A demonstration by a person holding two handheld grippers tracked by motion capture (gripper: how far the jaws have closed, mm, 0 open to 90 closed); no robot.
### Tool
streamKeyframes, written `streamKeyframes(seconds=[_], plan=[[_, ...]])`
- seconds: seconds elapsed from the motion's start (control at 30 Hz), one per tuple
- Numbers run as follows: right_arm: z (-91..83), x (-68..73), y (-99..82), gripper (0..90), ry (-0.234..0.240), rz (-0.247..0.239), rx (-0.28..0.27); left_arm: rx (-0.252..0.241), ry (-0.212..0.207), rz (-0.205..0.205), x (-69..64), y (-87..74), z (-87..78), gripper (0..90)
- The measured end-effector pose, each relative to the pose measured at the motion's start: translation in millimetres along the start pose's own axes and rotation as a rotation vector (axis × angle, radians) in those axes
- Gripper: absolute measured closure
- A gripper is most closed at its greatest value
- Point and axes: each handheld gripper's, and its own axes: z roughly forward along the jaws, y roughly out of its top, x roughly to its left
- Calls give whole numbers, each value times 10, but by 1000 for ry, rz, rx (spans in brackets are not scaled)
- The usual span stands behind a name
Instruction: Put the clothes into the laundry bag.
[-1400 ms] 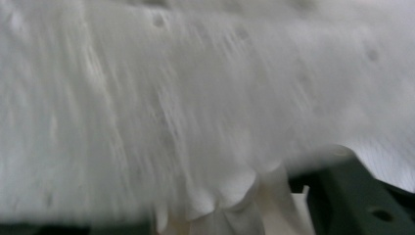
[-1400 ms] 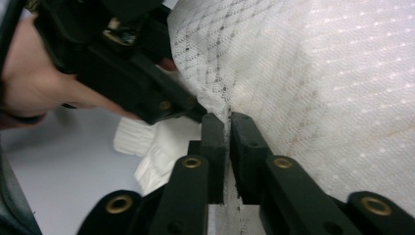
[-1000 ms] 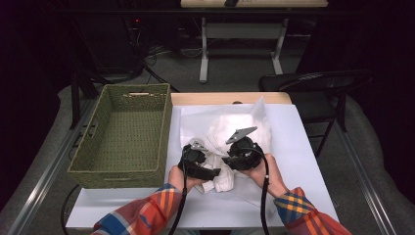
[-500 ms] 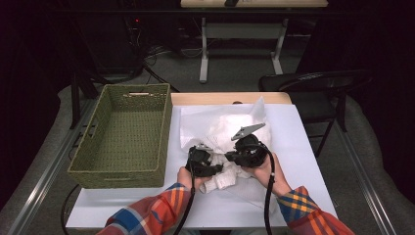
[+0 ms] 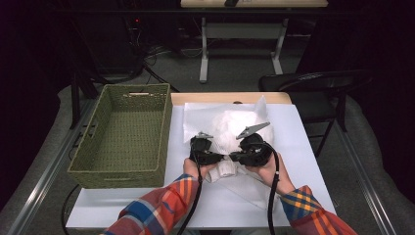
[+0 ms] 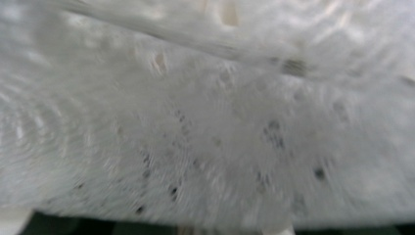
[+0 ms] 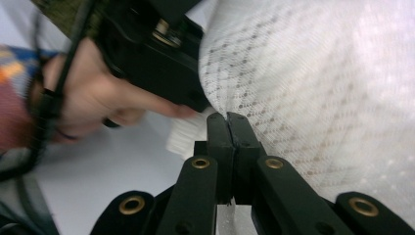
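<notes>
Dark room, white counter (image 5: 147, 215) with a green basket (image 5: 122, 137) on its left. The white cloth (image 5: 235, 127) sits mid-counter beside it. Right tool (image 7: 228, 117) is clenched on a cloth edge; left tool (image 5: 208, 152) has just been opening a bit, buried in fabric, so I can't tell if it grips. Thin mesh could slip out or snag and bunch if they pull unevenly.

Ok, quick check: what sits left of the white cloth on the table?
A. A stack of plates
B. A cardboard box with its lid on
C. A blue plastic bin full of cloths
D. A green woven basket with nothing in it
D: in the high view a green woven basket with a bare bottom stands beside the cloth, on the table.
</notes>
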Motion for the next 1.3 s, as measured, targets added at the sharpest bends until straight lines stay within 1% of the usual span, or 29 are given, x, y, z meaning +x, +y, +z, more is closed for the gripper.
streamKeyframes(seconds=[0.03, 0.07, 0.1, 0.17, 0.2, 0.23, 0.33, 0.4, 0.47, 0.5, 0.57, 0.63, 0.67, 0.7, 0.77, 0.8, 0.83, 0.87, 0.93, 0.97, 1.0, 1.03, 1.1, 1.13, 1.2, 1.23, 1.27, 1.3], plan=[[0, 0, 0, 896, 0, 0, 0, 12, -2, 19, 8, -16, -13, 649], [15, -3, -5, 895, -22, -14, 12, 23, 5, 40, 15, -35, -42, 607], [21, -15, -10, 893, -19, -10, 11, 40, 12, 56, 9, -49, -68, 507], [18, -24, -8, 891, -31, -13, 10, 57, 26, 97, 2, -79, -130, 418], [15, -25, -8, 889, -29, -9, 6, 61, 38, 116, -10, -97, -163, 340], [15, -25, -8, 889, -29, -9, 6, 65, 43, 129, -24, -113, -196, 340], [24, -21, -4, 887, -30, -10, 6, 68, 48, 145, -53, -144, -305, 289], [29, -20, -1, 887, -30, -12, 6, 66, 55, 148, -75, -161, -358, 250], [30, -23, -3, 887, -32, -12, 5, 82, 55, 150, -93, -180, -393, 237], [27, -23, -3, 888, -30, -5, 6, 90, 64, 156, -105, -190, -407, 220], [21, -27, -6, 891, -32, -4, 6, 111, 66, 158, -117, -221, -409, 183], [13, -37, -10, 893, -34, -5, 0, 127, 69, 162, -117, -258, -403, 178], [10, -37, -11, 893, -33, 0, 2, 134, 65, 154, -104, -272, -402, 177], [6, -40, -12, 893, -32, 3, 0, 132, 70, 149, -92, -286, -390, 176], [4, -44, -14, 892, -31, 3, -1, 123, 53, 126, -57, -299, -366, 180], [5, -48, -16, 890, -30, 3, -3, 119, 37, 120, -43, -298, -347, 188], [7, -46, -16, 889, -28, 4, -2, 110, 19, 120, -38, -296, -328, 207], [12, -46, -17, 886, -29, -2, -6, 99, 17, 123, -44, -292, -311, 241], [19, -39, -17, 869, -27, 4, -5, 92, 10, 137, -45, -271, -269, 299], [27, -39, -18, 845, -29, 0, -5, 89, 15, 131, -43, -263, -251, 336], [39, -32, -20, 828, -33, 4, -4, 81, 12, 123, -37, -256, -234, 377], [55, -24, -22, 803, -41, -5, -3, 71, 5, 110, -27, -250, -224, 410], [86, 3, -28, 742, -54, -8, 16, 55, 2, 88, -13, -242, -212, 476], [104, 13, -32, 716, -65, -22, 23, 51, -3, 79, -7, -240, -204, 507], [141, 35, -42, 682, -82, -35, 40, 58, 1, 84, -18, -231, -185, 549], [156, 49, -45, 682, -103, -51, 51, 58, 1, 88, -23, -227, -180, 568], [168, 63, -49, 706, -115, -66, 60, 60, 1, 86, -30, -224, -174, 593], [175, 73, -53, 749, -119, -76, 63, 68, 1, 89, -36, -218, -168, 617]])
